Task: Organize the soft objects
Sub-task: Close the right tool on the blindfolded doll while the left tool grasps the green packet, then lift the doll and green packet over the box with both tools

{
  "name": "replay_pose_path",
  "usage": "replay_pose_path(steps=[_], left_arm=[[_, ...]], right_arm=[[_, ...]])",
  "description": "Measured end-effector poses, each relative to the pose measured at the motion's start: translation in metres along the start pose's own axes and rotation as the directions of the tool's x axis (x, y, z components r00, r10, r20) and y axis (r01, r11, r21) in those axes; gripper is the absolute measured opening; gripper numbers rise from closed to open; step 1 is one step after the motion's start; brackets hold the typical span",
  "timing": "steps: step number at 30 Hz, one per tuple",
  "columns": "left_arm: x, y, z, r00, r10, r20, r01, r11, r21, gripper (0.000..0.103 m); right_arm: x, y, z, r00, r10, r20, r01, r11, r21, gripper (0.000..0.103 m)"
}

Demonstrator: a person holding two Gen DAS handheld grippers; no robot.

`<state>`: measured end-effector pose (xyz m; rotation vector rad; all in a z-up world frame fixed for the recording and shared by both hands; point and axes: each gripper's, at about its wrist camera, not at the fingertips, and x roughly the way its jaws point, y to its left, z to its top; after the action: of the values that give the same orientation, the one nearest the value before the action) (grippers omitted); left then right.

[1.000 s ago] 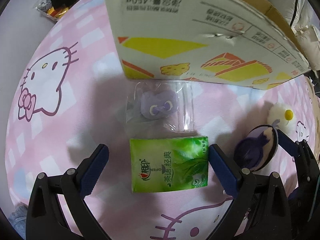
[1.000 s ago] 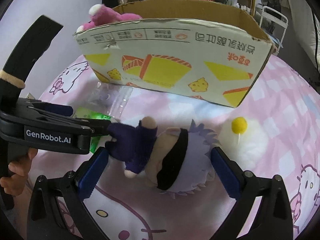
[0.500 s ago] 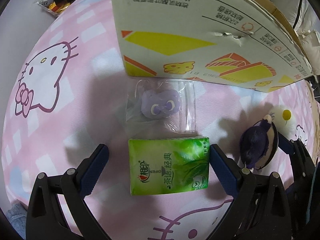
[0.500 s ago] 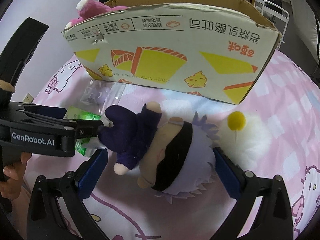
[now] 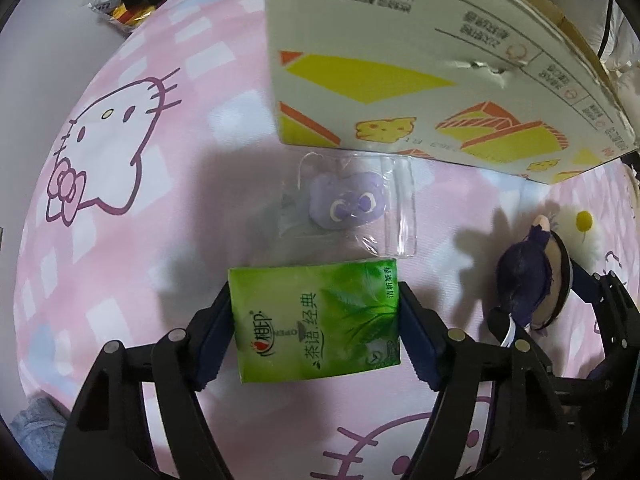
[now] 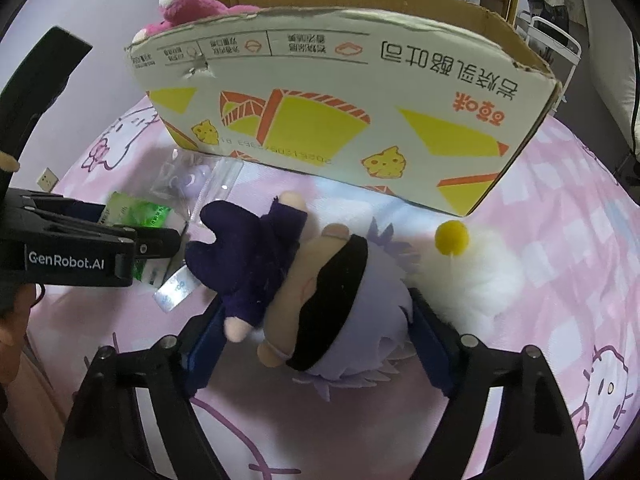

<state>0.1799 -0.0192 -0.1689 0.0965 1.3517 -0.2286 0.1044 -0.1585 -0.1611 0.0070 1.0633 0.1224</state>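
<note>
Cardboard box (image 5: 420, 64) walling the far side, open pink bedspread (image 5: 120, 264) left of tissue pack (image 5: 316, 324)

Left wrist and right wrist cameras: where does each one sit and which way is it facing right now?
Left wrist: on the left gripper, looking steeply down at the bed; its jaws are closing against the green tissue pack, with the right gripper's fingers at the right edge.
Right wrist: on the right gripper, angled down toward the cardboard box; its jaws are closing around the plush doll, and a hand shows at left.
Shared: box, doll, tissue pack, bagged purple toy, white pompom.
</note>
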Motion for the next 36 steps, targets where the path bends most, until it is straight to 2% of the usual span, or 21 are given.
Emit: replay_pose_path(steps=[7, 12, 14, 18, 20, 22, 24, 26, 28, 30, 32, 33, 34, 36], left_arm=[[-0.015, 0.002, -0.011, 0.998, 0.032, 0.052, -0.031, 0.999, -0.010, 0.074], [-0.035, 0.001, -0.019, 0.991, 0.051, 0.125, -0.044, 0.998, -0.053, 0.074], [-0.047, 0.000, -0.023, 0.983, 0.054, 0.175, -0.045, 0.997, -0.056, 0.074], [-0.067, 0.003, -0.032, 0.960, 0.121, 0.253, -0.104, 0.991, -0.080, 0.074], [-0.083, 0.009, -0.036, 0.949, 0.096, 0.301, -0.076, 0.994, -0.079, 0.074], [-0.098, 0.007, -0.044, 0.928, 0.082, 0.362, -0.063, 0.996, -0.064, 0.074], [-0.115, 0.002, -0.048, 0.901, 0.097, 0.423, -0.085, 0.995, -0.046, 0.074], [-0.128, -0.006, -0.055, 0.864, 0.133, 0.486, -0.128, 0.991, -0.044, 0.074], [-0.137, -0.005, -0.057, 0.841, 0.135, 0.524, -0.132, 0.990, -0.043, 0.074], [-0.148, -0.003, -0.058, 0.816, 0.122, 0.565, -0.117, 0.992, -0.045, 0.074], [-0.163, -0.003, -0.060, 0.777, 0.113, 0.619, -0.110, 0.993, -0.044, 0.074], [-0.169, -0.003, -0.060, 0.764, 0.113, 0.635, -0.111, 0.993, -0.043, 0.074], [-0.177, -0.003, -0.061, 0.744, 0.108, 0.659, -0.109, 0.993, -0.040, 0.074], [-0.189, -0.004, -0.061, 0.713, 0.100, 0.694, -0.105, 0.994, -0.035, 0.074]], right_arm=[[-0.012, -0.014, 0.001, 0.988, 0.146, 0.043, -0.150, 0.984, 0.099, 0.086], [-0.030, -0.010, 0.002, 0.983, 0.134, 0.122, -0.144, 0.987, 0.076, 0.086], [-0.041, -0.009, 0.003, 0.979, 0.117, 0.168, -0.131, 0.989, 0.072, 0.086], [-0.069, -0.008, 0.001, 0.961, 0.095, 0.259, -0.116, 0.991, 0.066, 0.086], [-0.084, -0.007, 0.000, 0.947, 0.085, 0.310, -0.111, 0.991, 0.070, 0.086], [-0.099, -0.006, 0.000, 0.930, 0.078, 0.359, -0.112, 0.991, 0.076, 0.086], [-0.109, -0.005, 0.000, 0.915, 0.066, 0.399, -0.105, 0.991, 0.078, 0.086], [-0.116, -0.004, 0.001, 0.898, 0.058, 0.437, -0.103, 0.991, 0.080, 0.086], [-0.125, -0.006, 0.003, 0.881, 0.065, 0.468, -0.118, 0.989, 0.086, 0.086], [-0.139, -0.009, 0.004, 0.854, 0.066, 0.517, -0.130, 0.987, 0.090, 0.086], [-0.154, -0.009, 0.005, 0.826, 0.064, 0.561, -0.135, 0.987, 0.087, 0.086], [-0.160, -0.009, 0.007, 0.813, 0.060, 0.578, -0.133, 0.988, 0.084, 0.086], [-0.168, -0.008, 0.008, 0.798, 0.055, 0.600, -0.126, 0.989, 0.078, 0.086], [-0.178, -0.008, 0.011, 0.780, 0.043, 0.624, -0.113, 0.991, 0.073, 0.086]])
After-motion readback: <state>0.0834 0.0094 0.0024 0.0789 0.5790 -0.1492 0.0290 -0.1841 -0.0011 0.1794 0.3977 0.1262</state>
